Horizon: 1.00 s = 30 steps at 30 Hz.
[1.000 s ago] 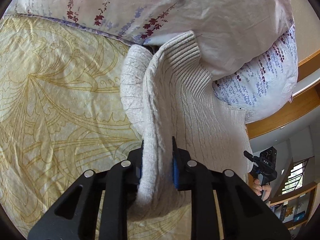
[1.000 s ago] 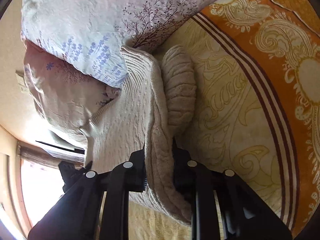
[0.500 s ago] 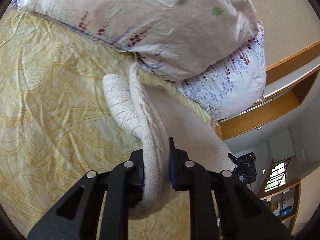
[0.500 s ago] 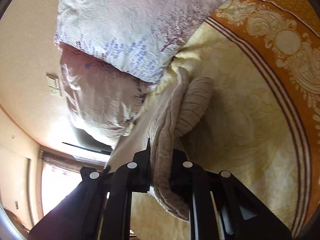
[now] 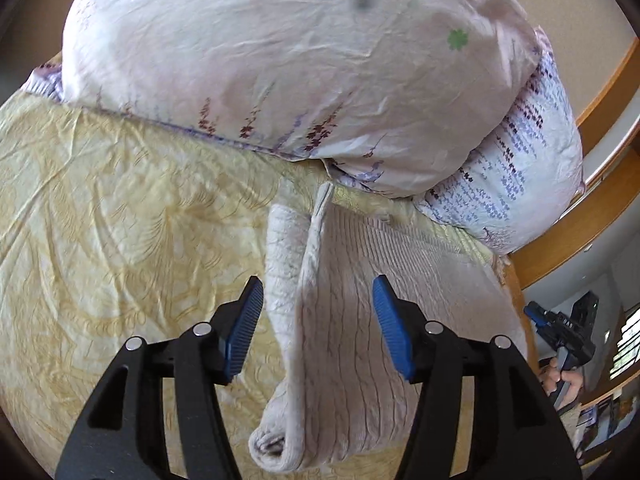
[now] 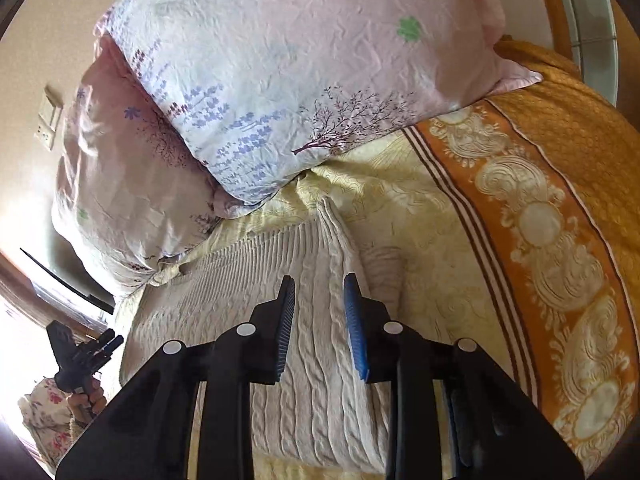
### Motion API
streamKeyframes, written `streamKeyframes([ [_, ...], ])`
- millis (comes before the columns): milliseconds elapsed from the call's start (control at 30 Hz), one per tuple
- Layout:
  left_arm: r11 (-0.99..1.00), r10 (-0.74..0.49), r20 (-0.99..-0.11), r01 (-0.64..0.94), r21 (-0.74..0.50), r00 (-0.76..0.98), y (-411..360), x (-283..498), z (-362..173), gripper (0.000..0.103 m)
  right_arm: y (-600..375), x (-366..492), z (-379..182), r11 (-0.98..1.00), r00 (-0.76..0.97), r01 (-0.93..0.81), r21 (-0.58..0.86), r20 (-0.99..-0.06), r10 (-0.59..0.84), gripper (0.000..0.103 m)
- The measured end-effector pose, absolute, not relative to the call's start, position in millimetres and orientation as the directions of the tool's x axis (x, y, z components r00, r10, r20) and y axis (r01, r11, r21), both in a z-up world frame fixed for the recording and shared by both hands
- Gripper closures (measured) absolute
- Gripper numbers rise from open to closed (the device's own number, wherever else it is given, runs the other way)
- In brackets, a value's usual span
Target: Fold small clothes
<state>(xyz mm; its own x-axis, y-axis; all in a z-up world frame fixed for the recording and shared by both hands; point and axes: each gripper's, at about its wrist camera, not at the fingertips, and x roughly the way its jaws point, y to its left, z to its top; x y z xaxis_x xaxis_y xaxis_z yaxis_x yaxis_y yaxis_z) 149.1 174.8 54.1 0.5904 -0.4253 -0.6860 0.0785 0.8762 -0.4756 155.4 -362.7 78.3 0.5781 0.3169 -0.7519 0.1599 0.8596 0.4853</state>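
**Both grippers open over the cream sweater on the bed**

Nearest the left wrist camera, the left gripper [image 5: 318, 326] has its jaws spread wide and holds nothing; its blue pads [image 5: 244, 328] stand apart on either side of the sweater [image 5: 340, 340]. The sweater is cream cable knit. It lies on the yellow patterned bedspread [image 5: 120, 240], and its edge on the left gripper's side is doubled over into a thick rolled fold that runs away from the camera. Past the sweater's ribbed hem, two floral pillows [image 5: 300, 72] are stacked at the head of the bed, just beyond the sweater. Beside the sweater's far edge, at the right rim of this view, the right gripper [image 5: 560, 332] shows small in a hand.

From the right wrist camera, the right gripper [image 6: 319, 326] is partly open, its jaws a moderate gap apart and empty, poised over the sweater [image 6: 312, 380]. The knit lies flat on the bedspread [image 6: 400, 208], whose orange border [image 6: 540, 220] runs alongside the sweater, well apart from it. The pillows [image 6: 300, 60] rise just beyond the sweater's hem. The left gripper [image 6: 86, 354] appears at the sweater's other side, held in a hand.
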Motion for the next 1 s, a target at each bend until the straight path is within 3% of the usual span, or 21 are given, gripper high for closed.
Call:
streamKeyframes([
  [233,0.95,-0.295,-0.806,0.071,-0.303,0.513,138,198,31,0.047,-352,200,40,0.864,0.477,0.197,0.463,-0.815,0.328,0.078],
  [267,0.955,-0.28,-0.808,0.067,-0.288,0.518,136,202,30,0.065,-350,201,39,0.872,0.479,0.189,0.452,-0.817,0.32,0.101],
  [300,0.957,-0.273,-0.811,0.058,-0.286,0.518,136,206,28,0.078,-349,201,39,0.88,0.481,0.199,0.43,-0.826,0.295,0.103],
  [333,0.948,-0.293,-0.806,0.045,-0.315,0.514,139,210,27,0.084,-352,200,39,0.881,0.495,0.231,0.414,-0.829,0.26,0.103],
  [433,0.934,-0.31,-0.809,-0.001,-0.358,0.5,145,218,27,0.085,-362,199,36,0.847,0.502,0.29,0.446,-0.824,0.262,0.103],
  [500,0.938,-0.301,-0.804,0.009,-0.345,0.513,144,213,31,0.077,-357,192,45,0.858,0.521,0.271,0.437,-0.816,0.251,0.103],
  [533,0.939,-0.298,-0.792,0.014,-0.344,0.534,146,208,35,0.065,-352,186,52,0.87,0.533,0.256,0.421,-0.812,0.237,0.101],
  [567,0.937,-0.302,-0.775,0.021,-0.35,0.556,150,200,40,0.045,-345,182,60,0.883,0.544,0.24,0.403,-0.809,0.222,0.097],
  [633,0.924,-0.326,-0.734,0.038,-0.38,0.595,159,185,50,0.03,-326,171,75,0.909,0.579,0.175,0.379,-0.786,0.216,0.08],
  [667,0.919,-0.339,-0.724,0.047,-0.391,0.6,163,179,53,0.028,-314,166,80,0.92,0.589,0.142,0.364,-0.779,0.217,0.058],
  [700,0.914,-0.353,-0.724,0.054,-0.402,0.593,166,175,54,0.027,-299,163,83,0.932,0.592,0.105,0.347,-0.775,0.222,0.043],
  [867,0.908,-0.384,-0.76,0.067,-0.413,0.524,177,164,45,0.025,-222,156,70,0.966,0.529,-0.07,0.25,-0.812,0.248,0.042],
  [1000,0.881,-0.443,-0.766,0.07,-0.468,0.465,180,163,30,0.025,-186,155,52,0.988,0.512,-0.105,0.112,-0.846,0.15,0.042],
])
